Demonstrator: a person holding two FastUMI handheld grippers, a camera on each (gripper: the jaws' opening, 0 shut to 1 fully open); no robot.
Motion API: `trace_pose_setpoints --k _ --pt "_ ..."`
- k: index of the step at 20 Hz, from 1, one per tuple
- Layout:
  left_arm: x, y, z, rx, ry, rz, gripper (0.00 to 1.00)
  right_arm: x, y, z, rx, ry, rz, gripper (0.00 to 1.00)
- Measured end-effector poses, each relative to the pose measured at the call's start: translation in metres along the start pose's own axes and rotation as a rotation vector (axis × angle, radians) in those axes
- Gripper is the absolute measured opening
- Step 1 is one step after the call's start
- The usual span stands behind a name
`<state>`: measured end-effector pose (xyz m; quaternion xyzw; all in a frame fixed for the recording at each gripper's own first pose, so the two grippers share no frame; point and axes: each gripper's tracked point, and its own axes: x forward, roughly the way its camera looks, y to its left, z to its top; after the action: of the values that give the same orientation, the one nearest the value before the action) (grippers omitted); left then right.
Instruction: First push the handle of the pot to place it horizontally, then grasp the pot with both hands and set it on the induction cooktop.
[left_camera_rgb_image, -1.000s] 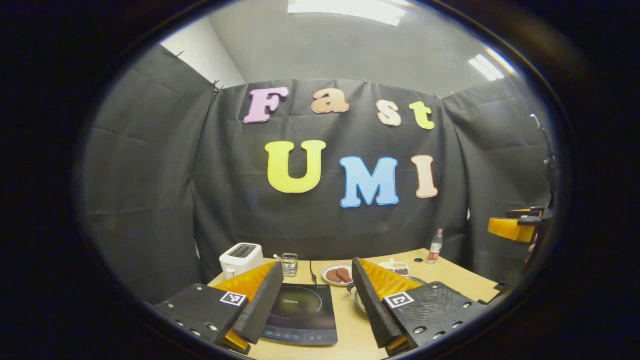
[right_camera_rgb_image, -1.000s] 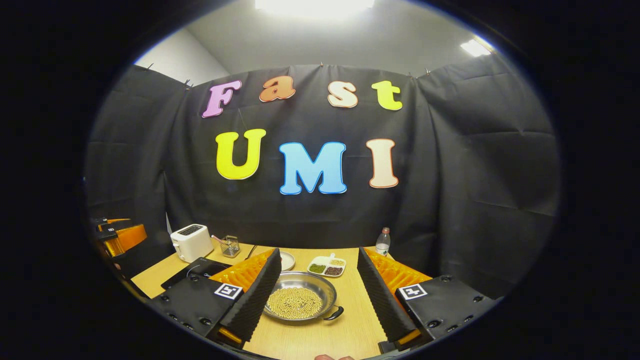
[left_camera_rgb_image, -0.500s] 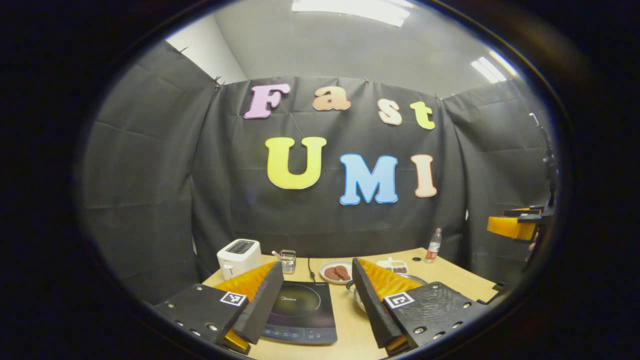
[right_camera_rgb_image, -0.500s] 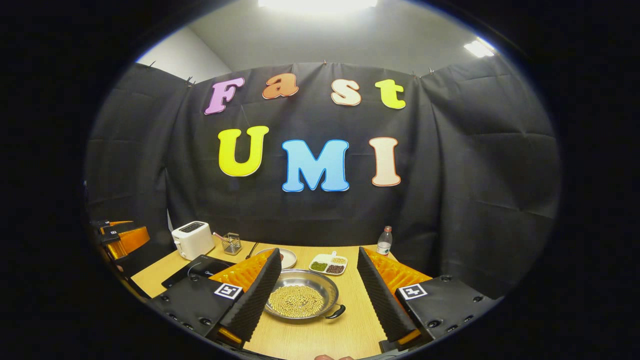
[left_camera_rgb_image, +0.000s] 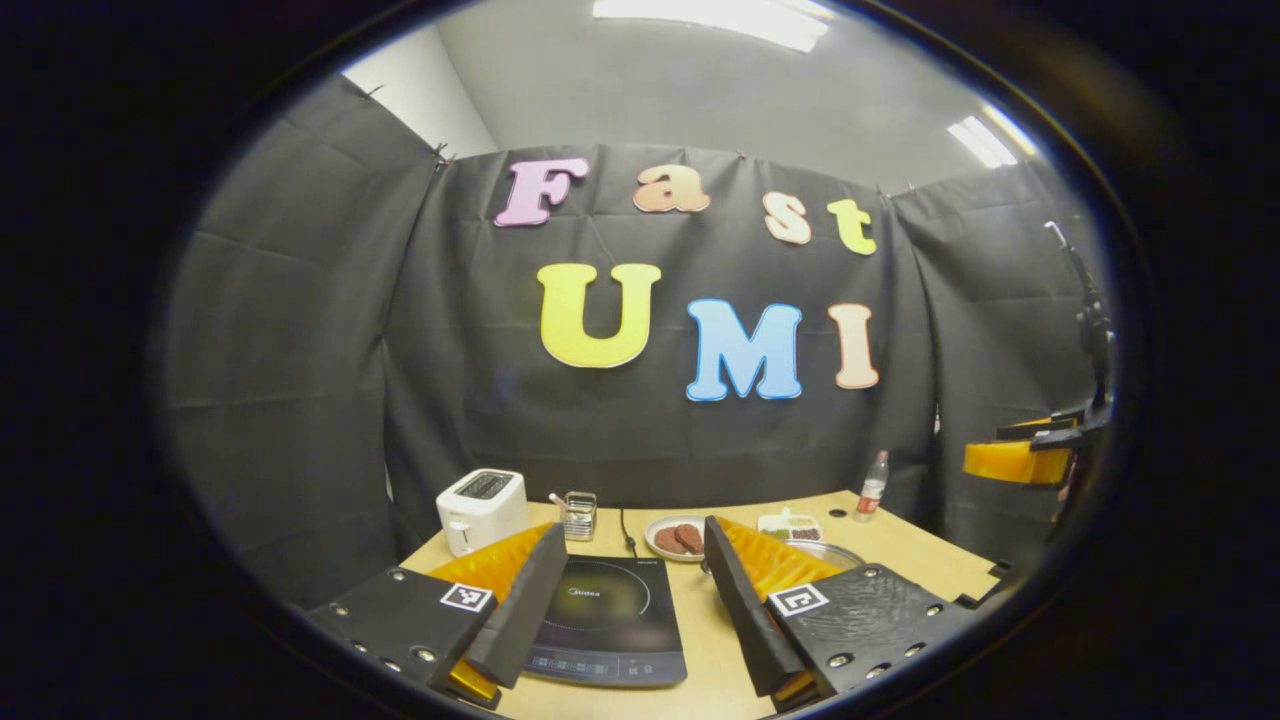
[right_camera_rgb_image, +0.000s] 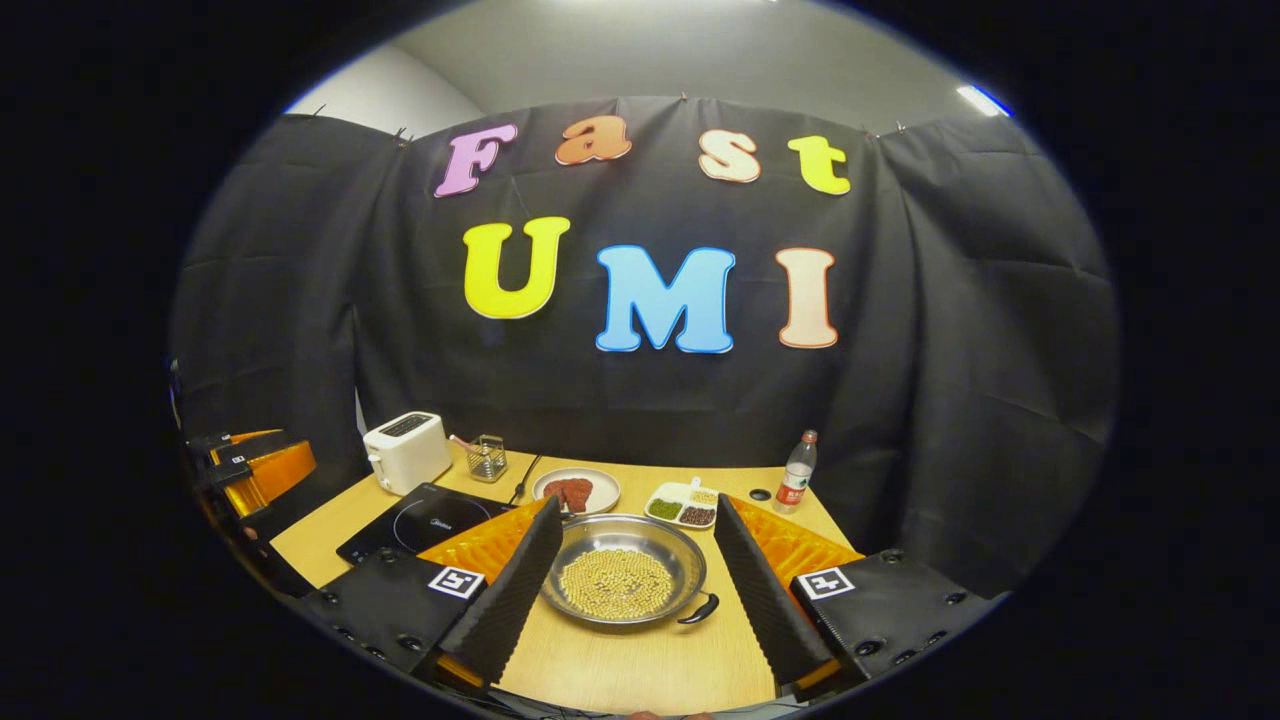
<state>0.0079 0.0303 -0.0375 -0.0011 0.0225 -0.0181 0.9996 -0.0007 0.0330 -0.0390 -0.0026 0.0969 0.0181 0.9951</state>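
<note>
1. You are at the first step: the pot (right_camera_rgb_image: 624, 572) of beans sits on the table (right_camera_rgb_image: 640, 665), right of the induction cooktop (right_camera_rgb_image: 425, 520).
2. Both your left gripper (left_camera_rgb_image: 630, 600) and right gripper (right_camera_rgb_image: 635, 585) are spread wide, empty.
3. Next, push the handle (right_camera_rgb_image: 700, 609) sideways until horizontal.

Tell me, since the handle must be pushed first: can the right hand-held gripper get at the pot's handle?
Probably yes. The right hand-held gripper is open, and the handle sits on bare table between its fingers, with nothing in front.
</note>
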Motion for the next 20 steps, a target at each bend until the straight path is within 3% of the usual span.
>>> trace_pose_setpoints --k 3,4,5,7,8,9,11,12,13,16,20 --pt "-0.003 0.004 -0.008 -0.015 0.014 0.004 0.84 0.010 0.013 -0.012 -0.002 0.070 0.045 0.97" --pt "-0.004 0.005 -0.010 -0.017 0.018 0.003 0.90 0.014 0.015 -0.017 -0.003 0.091 0.054 0.96" --pt "-0.003 0.008 -0.013 -0.013 0.030 0.005 0.84 0.020 0.014 -0.022 -0.001 0.117 0.057 0.86" --pt "-0.002 0.015 -0.015 0.007 0.046 0.019 0.84 0.029 0.012 -0.036 0.009 0.176 0.063 0.59" --pt "-0.002 0.017 -0.013 0.016 0.047 0.025 0.84 0.035 0.009 -0.043 0.010 0.200 0.056 0.51" --pt "0.000 0.017 -0.011 0.022 0.047 0.029 0.84 0.040 0.005 -0.049 0.014 0.232 0.054 0.31" --pt "0.003 0.017 -0.013 0.031 0.060 0.039 0.84 0.055 0.002 -0.068 0.030 0.298 0.070 0.15" --pt "0.006 0.016 -0.012 0.035 0.065 0.045 0.84 0.054 0.001 -0.074 0.048 0.325 0.083 0.14" --pt "0.010 0.014 -0.014 0.036 0.071 0.051 0.84 0.062 -0.002 -0.084 0.064 0.364 0.112 0.06" --pt "0.023 0.002 -0.020 0.033 0.100 0.063 0.87 0.072 -0.005 -0.116 0.077 0.477 0.184 0.02" --pt "0.041 -0.012 -0.026 0.012 0.128 0.103 0.84 0.079 -0.021 -0.162 0.073 0.616 0.233 0.02"
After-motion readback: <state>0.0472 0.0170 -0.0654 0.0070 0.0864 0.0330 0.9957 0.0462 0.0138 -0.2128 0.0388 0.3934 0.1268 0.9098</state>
